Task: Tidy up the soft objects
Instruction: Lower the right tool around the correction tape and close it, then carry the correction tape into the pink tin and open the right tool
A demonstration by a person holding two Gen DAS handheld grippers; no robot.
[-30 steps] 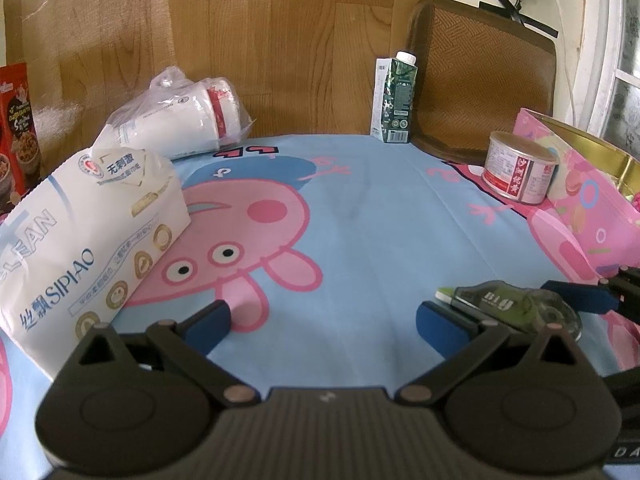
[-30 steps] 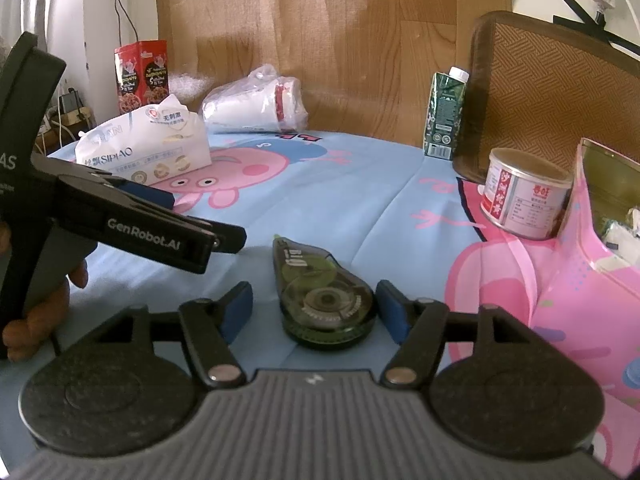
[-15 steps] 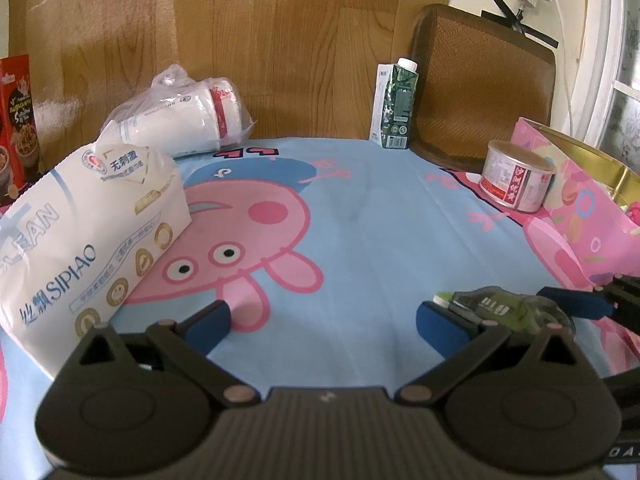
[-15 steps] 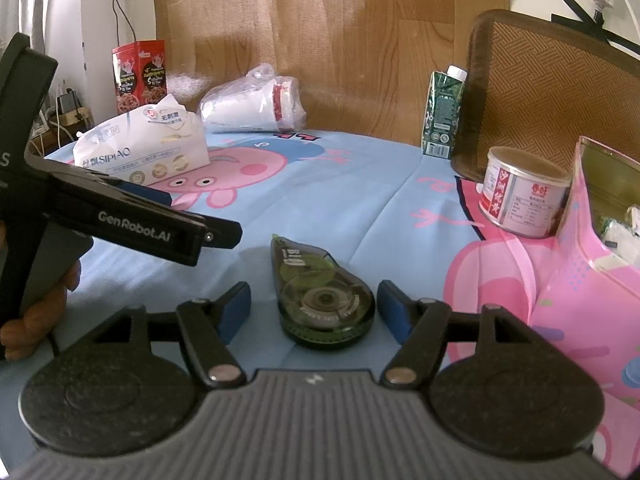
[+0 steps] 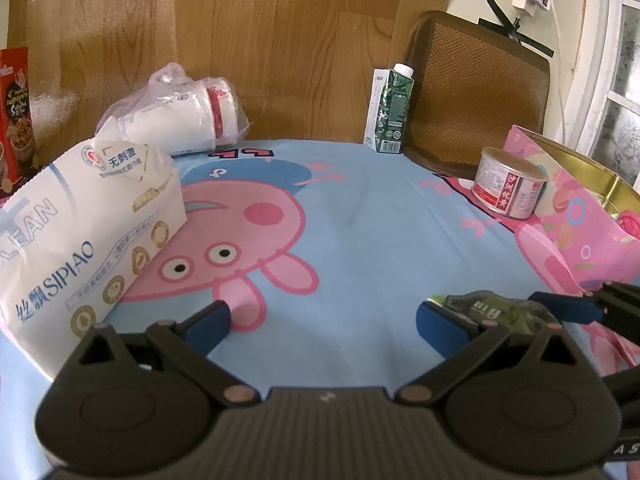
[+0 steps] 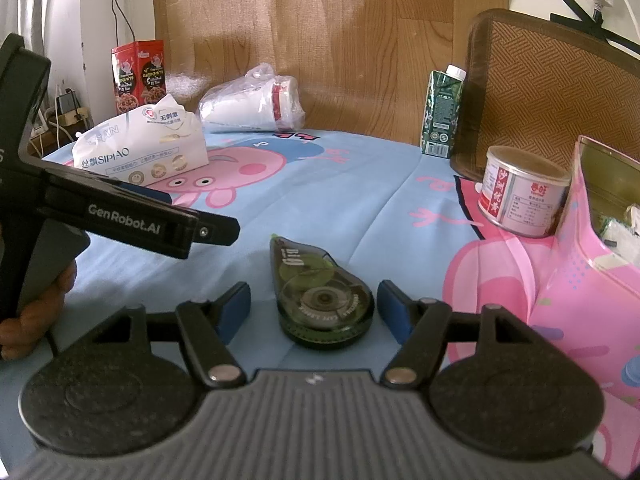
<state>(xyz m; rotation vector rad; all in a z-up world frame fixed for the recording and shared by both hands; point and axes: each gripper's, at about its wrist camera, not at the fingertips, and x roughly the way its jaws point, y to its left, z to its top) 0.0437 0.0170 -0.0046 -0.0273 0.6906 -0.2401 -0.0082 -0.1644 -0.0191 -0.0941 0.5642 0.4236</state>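
Right gripper (image 6: 314,306) has its jaws spread wide, one on each side of the green correction tape dispenser (image 6: 320,294), with a gap on both sides, so nothing's pinched. The dispenser just lies flat on the surface (image 6: 360,200), toward the near edge.

Left gripper (image 5: 322,326) is spread wide too, only bare blue cloth between its jaws. From its own camera its right jaw sits just beside the dispenser's nose, and I can't tell if they touch. The person's hand (image 6: 24,320) grips its handle.

The soft stuff is at the far left: the tissue pack (image 5: 80,236) near the left edge, and the bagged stack of paper cups (image 5: 180,120) behind it, at the back edge by the wood panel. The milk carton (image 5: 390,114) stands at the back, the tin can (image 5: 508,188) toward the right, tight against the pink box (image 5: 568,220) that takes up the right edge.

Loads of open room in the middle of the surface, over the pig print. It only gets cramped on the right.

Compared with a second ago, pretty much nothing has changed: both grippers are parked in the same spots and the dispenser hasn't moved.
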